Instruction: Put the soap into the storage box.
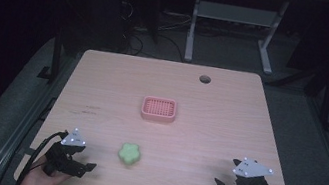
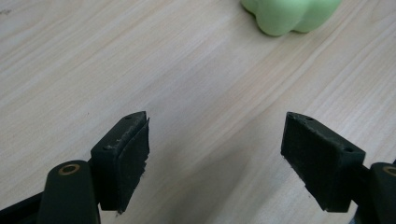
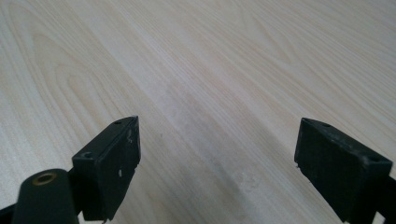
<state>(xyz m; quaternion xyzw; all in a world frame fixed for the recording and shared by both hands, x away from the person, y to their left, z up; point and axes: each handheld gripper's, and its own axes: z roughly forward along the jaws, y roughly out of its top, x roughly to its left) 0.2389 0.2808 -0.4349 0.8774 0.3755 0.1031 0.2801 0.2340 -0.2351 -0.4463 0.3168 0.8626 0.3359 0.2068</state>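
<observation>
A green, lobed, flower-shaped soft block (image 1: 129, 153) lies on the wooden table near its front edge, left of centre. Farther back, at the table's middle, sits a pink rectangular basket (image 1: 159, 109) with a grid bottom. My left gripper (image 1: 84, 166) rests at the front left corner, open, with the green block (image 2: 290, 15) ahead and to the right of its jaws and nothing between them. At the front right my right gripper (image 1: 219, 184) is open over bare wood (image 3: 215, 93).
The light wooden table (image 1: 230, 113) has a round cable hole (image 1: 204, 79) near its back edge. Beyond the table stand a white desk frame (image 1: 235, 18) and cables on a dark floor. Metal rails run along both sides of the table.
</observation>
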